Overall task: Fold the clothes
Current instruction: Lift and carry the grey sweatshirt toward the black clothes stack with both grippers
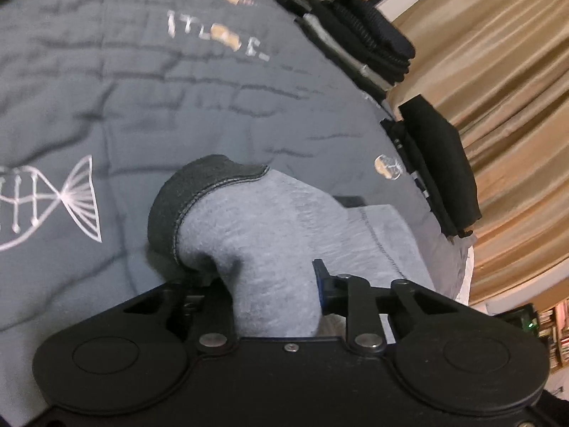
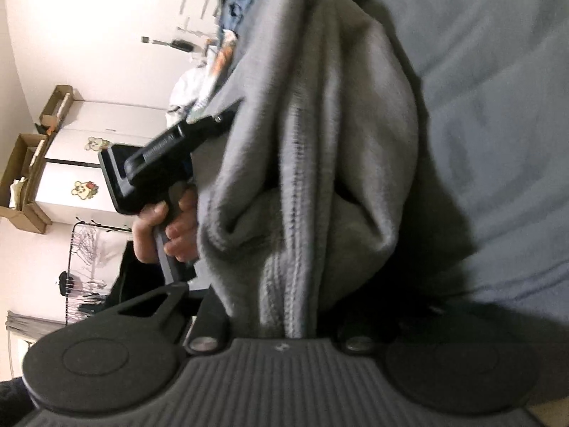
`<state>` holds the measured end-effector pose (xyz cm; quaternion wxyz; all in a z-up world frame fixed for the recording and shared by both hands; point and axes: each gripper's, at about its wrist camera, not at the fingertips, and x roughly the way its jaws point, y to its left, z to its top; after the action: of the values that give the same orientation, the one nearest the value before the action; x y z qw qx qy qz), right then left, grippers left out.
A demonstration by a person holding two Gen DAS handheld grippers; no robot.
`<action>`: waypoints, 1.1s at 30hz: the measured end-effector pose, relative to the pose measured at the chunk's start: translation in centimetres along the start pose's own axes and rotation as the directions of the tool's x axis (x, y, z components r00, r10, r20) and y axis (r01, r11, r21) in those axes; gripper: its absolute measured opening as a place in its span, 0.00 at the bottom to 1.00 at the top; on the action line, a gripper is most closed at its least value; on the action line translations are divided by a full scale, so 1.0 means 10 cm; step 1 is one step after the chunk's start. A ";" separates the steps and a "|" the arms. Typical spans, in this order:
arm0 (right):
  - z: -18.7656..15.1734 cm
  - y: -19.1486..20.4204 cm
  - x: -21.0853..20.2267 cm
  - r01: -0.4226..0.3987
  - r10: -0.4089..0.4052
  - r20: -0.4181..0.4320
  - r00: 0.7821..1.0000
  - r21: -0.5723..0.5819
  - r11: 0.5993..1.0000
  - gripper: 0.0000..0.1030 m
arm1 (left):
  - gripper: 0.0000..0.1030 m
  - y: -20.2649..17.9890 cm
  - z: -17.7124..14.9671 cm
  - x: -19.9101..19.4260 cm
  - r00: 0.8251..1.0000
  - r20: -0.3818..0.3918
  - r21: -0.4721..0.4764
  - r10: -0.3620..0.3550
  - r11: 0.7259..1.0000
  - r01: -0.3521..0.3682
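While the grey quilted bedspread (image 1: 142, 89) is lying underneath, both claws are pinching the soft grey fleece garment (image 1: 270, 249), left claw (image 1: 274, 299) at six o'clock, right claw (image 2: 284, 320) likewise.

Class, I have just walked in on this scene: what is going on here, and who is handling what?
A person is folding laundry on a bed, with a handheld gripper in each hand. The left gripper is clamped on a grey garment near its dark ribbed cuff, above the grey printed bedspread. The right gripper pinches another bunched part of the same garment, which hangs between them. Folded dark clothes are already stacked by the tan curtain.
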<state>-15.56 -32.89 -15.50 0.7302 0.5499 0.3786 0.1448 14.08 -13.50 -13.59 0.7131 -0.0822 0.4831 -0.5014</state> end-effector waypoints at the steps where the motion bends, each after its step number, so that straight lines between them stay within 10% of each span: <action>1: 0.00 0.05 -0.03 -0.005 0.005 0.004 1.000 -0.005 1.000 0.17 | 0.23 -0.06 0.01 -0.04 1.000 0.010 0.012 0.002 1.000 -0.002; 33: -0.01 0.47 -1.91 0.107 -0.048 0.284 0.958 -0.194 0.975 0.16 | 0.22 -2.64 -0.01 0.27 0.968 0.206 0.319 -0.144 0.945 0.073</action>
<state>-27.47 -43.08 -3.68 0.8346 0.4702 0.2768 0.0761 -2.71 -28.32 0.58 0.7387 -0.0528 0.3088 -0.5969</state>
